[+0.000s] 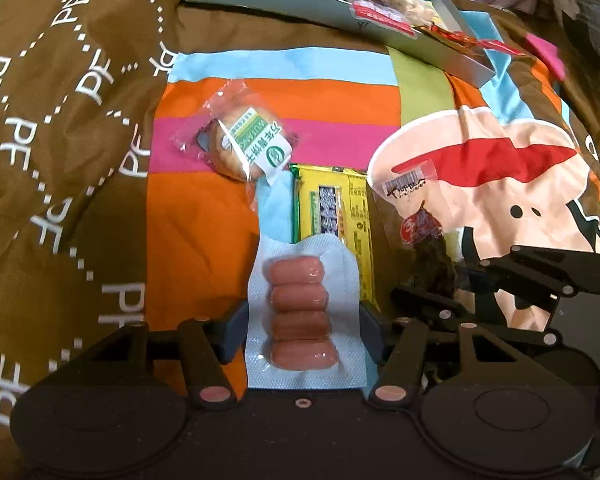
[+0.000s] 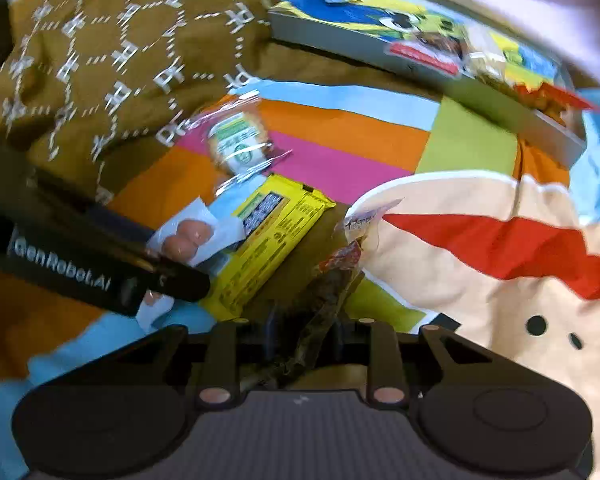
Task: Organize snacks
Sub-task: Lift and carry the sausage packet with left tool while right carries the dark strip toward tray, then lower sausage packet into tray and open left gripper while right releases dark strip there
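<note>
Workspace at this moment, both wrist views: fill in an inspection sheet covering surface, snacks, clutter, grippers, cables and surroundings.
Surface: bedspread, brown with white lettering, plus bright stripes and a cartoon print.
Job's things: sausage pack; dark snack packet; round biscuit pack and yellow bar pack lying on the stripes; grey tray at the far side, already holding several snacks.
Clutter: nothing seen.
Grippers: left gripper has the sausage pack between its fingers, pressing its edges; right gripper is closed on the dark snack packet.
Cables: nothing seen.
Surroundings: pale fabric behind the tray; otherwise out of view.
</note>
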